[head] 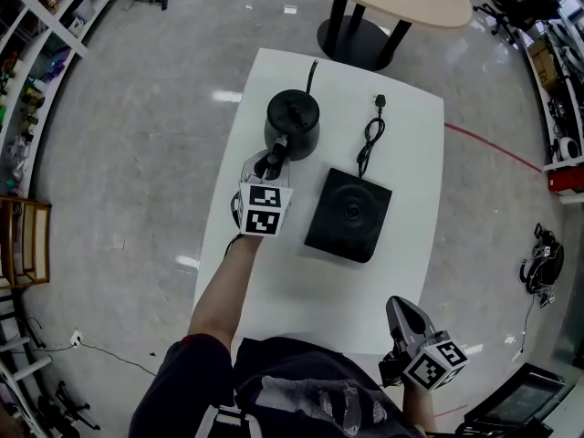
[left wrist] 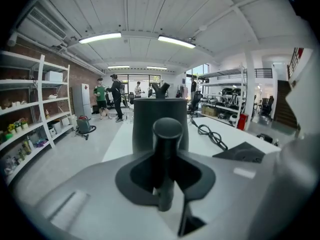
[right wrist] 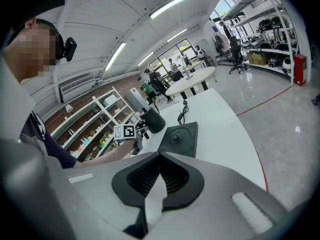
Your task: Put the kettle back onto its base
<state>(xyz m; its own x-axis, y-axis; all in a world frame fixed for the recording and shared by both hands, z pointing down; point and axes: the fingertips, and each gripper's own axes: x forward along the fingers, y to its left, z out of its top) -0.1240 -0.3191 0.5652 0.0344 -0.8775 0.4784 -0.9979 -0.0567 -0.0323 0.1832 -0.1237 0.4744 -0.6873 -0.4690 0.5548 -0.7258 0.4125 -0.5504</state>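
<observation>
Kettle [head: 294, 117] on worktop [head: 301, 290], just beside base [head: 349, 213] — left tongs [head: 273, 162] pinching handle [left wrist: 166, 144]; right tongs [head: 402, 314] pressed together, empty — near worktop edge.

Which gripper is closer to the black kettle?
Left. The left gripper is clamped on the handle of the kettle; the right gripper hangs shut and empty at the near edge of the table, with the base between them.
</observation>
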